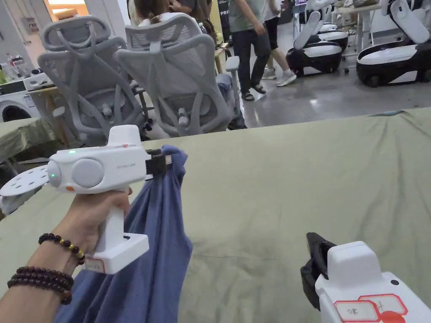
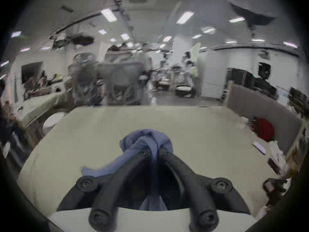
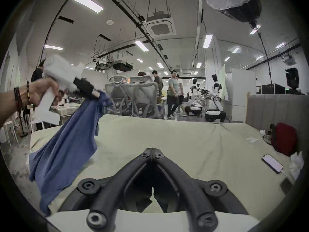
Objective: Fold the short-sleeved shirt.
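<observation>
The left gripper (image 1: 166,162) clamps a bunched fold of the blue shirt (image 1: 155,235), lifted above the green-covered table (image 1: 294,189). The right gripper view shows the right gripper (image 3: 153,152) closed on nothing, and a phone (image 3: 272,163) on the table.

A robotics lab in an open-plan hall: white wheeled robots (image 1: 320,50) parked on the polished concrete floor (image 1: 336,94), mesh office chairs (image 1: 176,71), a cloth-covered work table (image 1: 294,176), strip lights (image 3: 87,3) and a ceiling air unit (image 3: 159,26) overhead

bright ceiling strips | left gripper view blurred | fisheye edges dark
</observation>
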A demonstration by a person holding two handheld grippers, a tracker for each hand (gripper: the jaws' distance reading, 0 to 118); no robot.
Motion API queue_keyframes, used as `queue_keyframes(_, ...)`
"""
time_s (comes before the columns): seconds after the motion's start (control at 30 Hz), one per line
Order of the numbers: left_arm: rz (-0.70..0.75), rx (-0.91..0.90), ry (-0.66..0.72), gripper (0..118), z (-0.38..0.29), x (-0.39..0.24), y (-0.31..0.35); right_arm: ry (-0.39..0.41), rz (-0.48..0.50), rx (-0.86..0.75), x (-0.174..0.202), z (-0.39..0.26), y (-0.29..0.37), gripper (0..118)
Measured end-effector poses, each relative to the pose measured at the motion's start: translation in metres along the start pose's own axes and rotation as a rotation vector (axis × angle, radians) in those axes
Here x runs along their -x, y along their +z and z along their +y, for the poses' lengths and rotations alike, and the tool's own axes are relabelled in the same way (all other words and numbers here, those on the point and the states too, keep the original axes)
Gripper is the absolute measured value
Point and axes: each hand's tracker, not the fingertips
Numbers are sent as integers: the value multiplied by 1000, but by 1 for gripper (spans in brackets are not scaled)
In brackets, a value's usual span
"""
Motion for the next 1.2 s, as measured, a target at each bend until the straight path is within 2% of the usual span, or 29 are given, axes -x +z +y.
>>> queue_keyframes(0.07, -120, -34, -72, 6, 18, -53, -2, 4, -43, -12, -19, 5, 18, 1)
queue_keyframes(0.17, -321, -64, -86, 6, 35, -144, -18, 14, -140, -26, -53, 11, 45, 1)
queue_keyframes(0.3, -529, -46, -142, 7, 26, -265, -69, 24, -280, -24, -101, 15, 77, 1)
queue_keyframes(0.43, -649, 146, -151, 7, -35, -366, -152, 4, -402, -4, -147, 6, 105, 1)
queue_keyframes(0.57, -640, 363, -222, 7, -131, -426, -215, -28, -488, 32, -181, -5, 119, 1)
queue_keyframes(0.63, -615, 439, -240, 7, -167, -436, -232, -40, -507, 37, -191, -10, 123, 1)
queue_keyframes(0.7, -589, 433, -208, 10, -181, -430, -240, -43, -507, 42, -198, -14, 124, 2)
queue_keyframes(0.73, -583, 407, -168, 16, -180, -425, -242, -41, -509, 50, -199, -16, 123, 2)
queue_keyframes(0.8, -600, 395, -95, 64, -165, -415, -236, -46, -503, 65, -200, -18, 121, 2)
queue_keyframes(0.87, -574, 369, -120, 86, -152, -408, -231, -62, -493, 67, -198, -18, 119, 2)
queue_keyframes(0.9, -548, 329, -131, 118, -143, -401, -225, -63, -488, 65, -196, -18, 118, 2)
queue_keyframes(0.93, -552, 244, -87, 114, -132, -393, -208, -60, -483, 65, -194, -17, 118, 2)
queue_keyframes(0.97, -549, 207, -57, 102, -122, -385, -199, -57, -476, 65, -192, -15, 118, 2)
queue_keyframes(1.0, -554, 172, 0, 101, -113, -371, -183, -55, -468, 64, -190, -13, 118, 2)
queue_keyframes(1.07, -517, 127, 69, 114, -98, -343, -152, -57, -448, 67, -185, -9, 118, 2)
queue_keyframes(1.13, -392, 31, 78, 111, -97, -307, -98, -54, -437, 88, -177, -4, 118, 2)
queue_keyframes(1.2, -288, -76, 50, 86, -109, -276, -45, -53, -420, 85, -170, -3, 121, 3)
